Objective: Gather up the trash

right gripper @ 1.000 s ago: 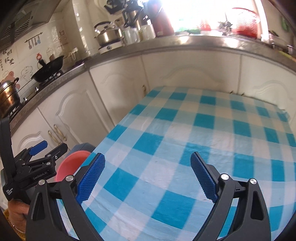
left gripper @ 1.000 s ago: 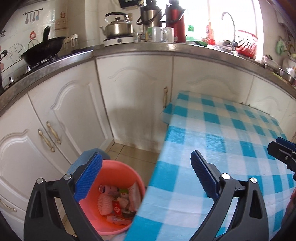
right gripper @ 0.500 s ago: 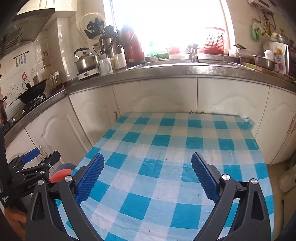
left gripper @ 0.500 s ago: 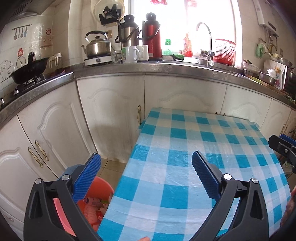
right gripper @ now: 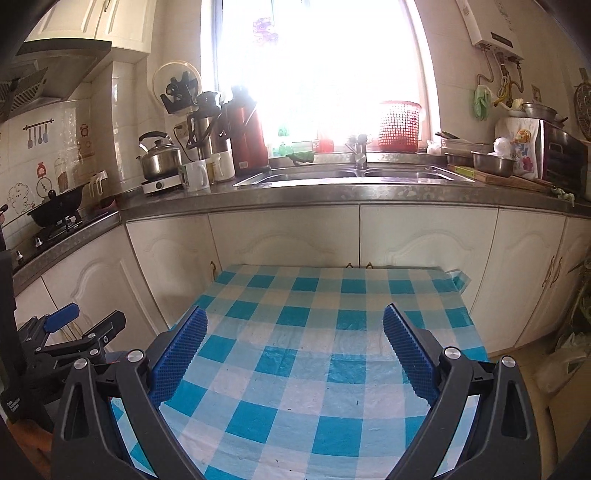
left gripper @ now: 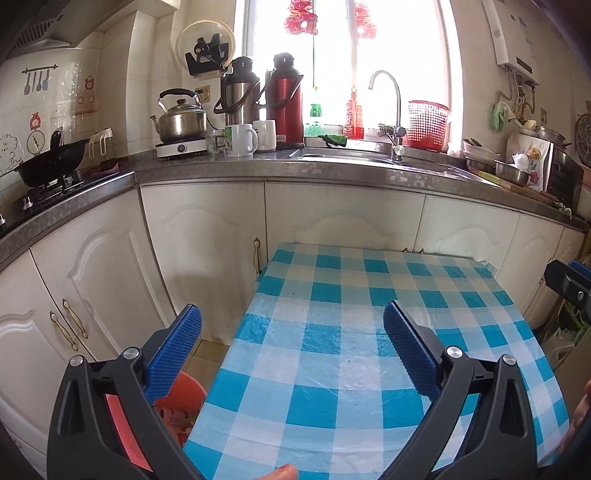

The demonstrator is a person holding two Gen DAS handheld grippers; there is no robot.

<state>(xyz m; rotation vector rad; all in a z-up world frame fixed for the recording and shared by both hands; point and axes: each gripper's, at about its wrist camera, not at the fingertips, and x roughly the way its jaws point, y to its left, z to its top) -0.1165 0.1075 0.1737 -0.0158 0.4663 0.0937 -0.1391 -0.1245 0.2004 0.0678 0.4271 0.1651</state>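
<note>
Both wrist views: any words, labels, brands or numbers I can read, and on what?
None can be read for certain.
Left tool body: white print, too small.
Water heater: dark panel, blurred.
Wall tile stickers: pictures only.
Window bottles: labels blurred.

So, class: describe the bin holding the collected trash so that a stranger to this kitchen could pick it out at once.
Start at the table with the blue-and-white checked cloth, which fills the middle of the left wrist view. On the tiled floor off its left edge, in front of the white cabinet doors, stands a round salmon-red plastic bin holding wrappers. It is the only container on that floor; the red mesh basket sits up by the window.
</note>
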